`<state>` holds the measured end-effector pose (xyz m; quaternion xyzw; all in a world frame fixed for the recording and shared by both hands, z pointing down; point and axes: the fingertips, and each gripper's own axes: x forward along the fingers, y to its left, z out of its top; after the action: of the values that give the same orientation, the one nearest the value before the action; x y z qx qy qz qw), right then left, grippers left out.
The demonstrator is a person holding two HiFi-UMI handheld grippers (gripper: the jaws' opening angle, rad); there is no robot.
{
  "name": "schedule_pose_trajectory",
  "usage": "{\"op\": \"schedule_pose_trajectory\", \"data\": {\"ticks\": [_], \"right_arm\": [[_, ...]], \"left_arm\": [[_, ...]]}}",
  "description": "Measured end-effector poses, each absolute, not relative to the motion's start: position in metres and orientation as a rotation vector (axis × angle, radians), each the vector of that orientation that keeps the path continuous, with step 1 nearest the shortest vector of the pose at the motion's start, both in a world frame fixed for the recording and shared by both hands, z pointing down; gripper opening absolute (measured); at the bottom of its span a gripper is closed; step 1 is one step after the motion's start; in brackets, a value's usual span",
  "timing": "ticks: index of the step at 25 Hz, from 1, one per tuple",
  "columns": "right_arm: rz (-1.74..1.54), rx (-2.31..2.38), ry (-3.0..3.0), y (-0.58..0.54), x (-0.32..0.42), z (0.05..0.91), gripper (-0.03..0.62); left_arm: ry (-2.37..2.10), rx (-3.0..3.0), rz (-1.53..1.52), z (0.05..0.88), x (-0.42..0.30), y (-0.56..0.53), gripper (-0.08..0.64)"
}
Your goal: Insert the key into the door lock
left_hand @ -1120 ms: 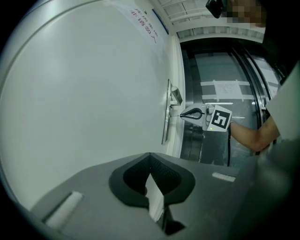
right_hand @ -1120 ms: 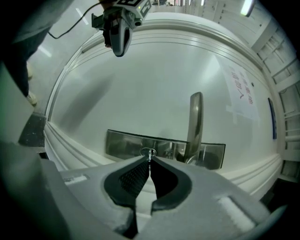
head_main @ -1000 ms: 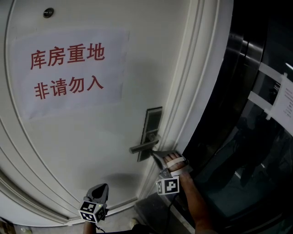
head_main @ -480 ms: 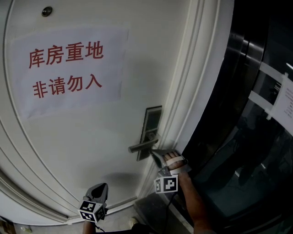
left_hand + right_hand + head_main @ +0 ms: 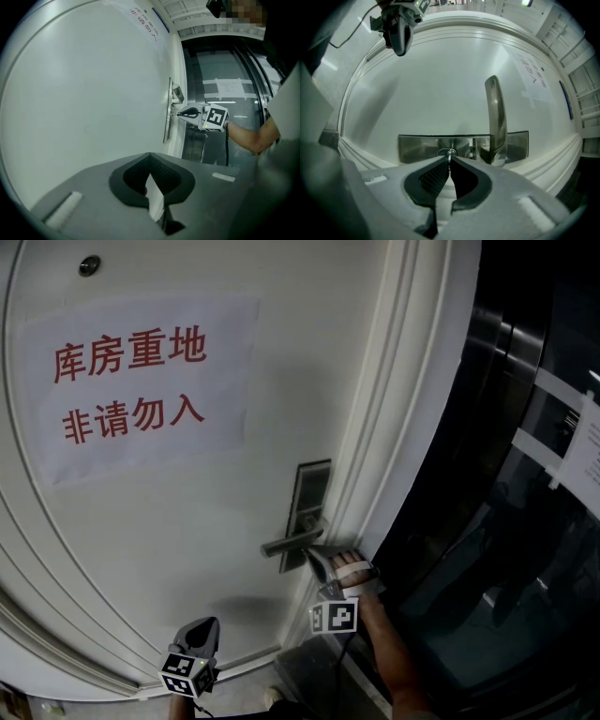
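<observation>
right gripper (image 5: 450, 161) pinches the key (image 5: 449, 155) in closed fingers (image 5: 432, 180), level, tip meeting the lock plate (image 5: 417, 147) near the handle (image 5: 496, 117), lined up for insertion; left gripper (image 5: 150, 157) hangs aside, closed, empty

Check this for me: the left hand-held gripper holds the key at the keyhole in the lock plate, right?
Not the left. The right hand-held gripper holds the key at the keyhole in the lock plate; the right gripper view shows its jaws closed on it.
</observation>
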<state>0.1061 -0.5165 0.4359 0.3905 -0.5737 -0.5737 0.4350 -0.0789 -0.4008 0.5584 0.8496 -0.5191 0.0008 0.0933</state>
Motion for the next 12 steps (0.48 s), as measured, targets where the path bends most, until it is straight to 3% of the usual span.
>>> {"op": "schedule_pose_trajectory", "data": {"ticks": [12], "right_arm": [[-1.424,0.976,-1.438,-0.524,0.102,0.436,0.011]], "left_arm": [[-1.56,2.505,-0.001,0.558,-0.086,-0.407,0.003]]}}
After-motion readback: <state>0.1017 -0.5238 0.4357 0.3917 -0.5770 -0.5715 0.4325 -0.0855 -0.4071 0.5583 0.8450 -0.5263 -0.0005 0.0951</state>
